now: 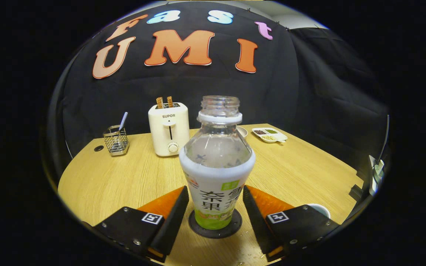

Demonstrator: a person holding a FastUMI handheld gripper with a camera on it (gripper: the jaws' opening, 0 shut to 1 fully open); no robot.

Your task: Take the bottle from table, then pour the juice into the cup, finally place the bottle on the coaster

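Hand-held gripper (215, 207) released, fingers spread wide to either side of the bottle (216, 166), a visible gap between each finger and the bottle's label, neither one pressing on it. Bottle upright between the fingers, cap off, mouth open, clear upper part looking empty, white-and-green label wrapped round the lower half. Standing on the dark round coaster (215, 225), centred on it, coaster rim showing all around the base. Coaster flat on the light wooden bench (124, 177), just between the fingertips.

A few small drops of liquid on the bench surface close to the right finger. White cup (321, 209) just beyond the right finger, mostly hidden behind it, contents not to be told.

Farther back on the bench, behind the bottle and a little to the left, a cream toaster (168, 129), two slices of toast (164, 102) sticking up out of its slots, lever and dial on the front. Left of the toaster, well apart from it, a wire holder (116, 140) with a striped straw-like stick (123, 120) leaning out of it. Small dark round hole (98, 148) in the bench top just left of the holder. Behind the bottle to the right, a white divided dish (269, 134) with dark, green and pale contents in separate sections, near the far edge of the bench. Edge of another pale plate (242, 130) peeking out right behind the bottle's shoulder.
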